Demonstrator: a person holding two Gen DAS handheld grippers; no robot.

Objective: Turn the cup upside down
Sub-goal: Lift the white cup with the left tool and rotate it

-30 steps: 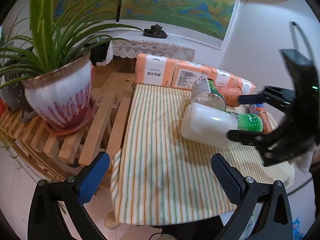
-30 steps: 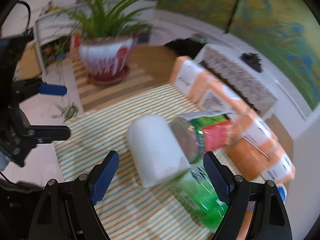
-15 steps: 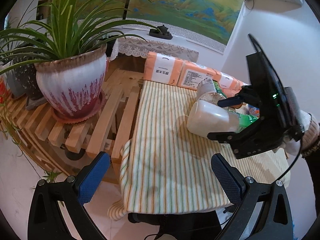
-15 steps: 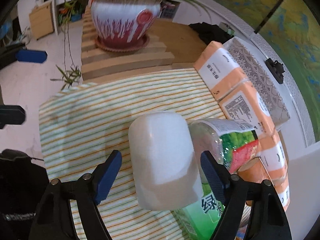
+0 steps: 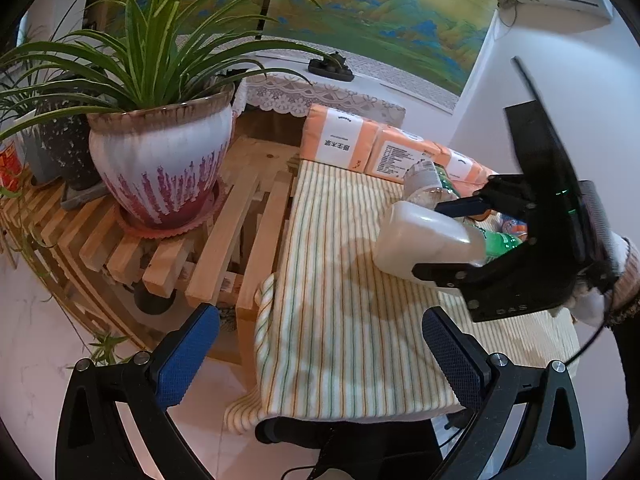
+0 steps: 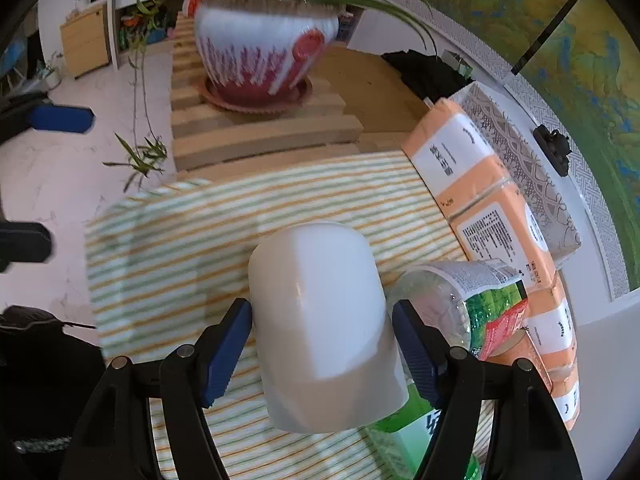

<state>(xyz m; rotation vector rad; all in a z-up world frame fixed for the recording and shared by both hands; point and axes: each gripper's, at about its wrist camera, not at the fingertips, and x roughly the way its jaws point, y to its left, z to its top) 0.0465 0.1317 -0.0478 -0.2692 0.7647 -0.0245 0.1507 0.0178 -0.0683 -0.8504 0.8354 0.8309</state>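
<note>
A white cup lies on its side over the striped tablecloth, its closed bottom facing away from the right wrist camera. My right gripper has a blue pad on each side of the cup and is shut on it. In the left wrist view the cup sits between the right gripper's fingers, just above the cloth. My left gripper is open and empty, held off the table's near edge over the floor.
Plastic bottles with green labels lie right beside the cup. Orange tissue packs line the table's far edge. A large potted plant stands on a wooden slatted stand left of the table.
My right gripper has closed in on the cup, its pads now against the cup's sides. My left gripper has drawn back and up, away from the table.
</note>
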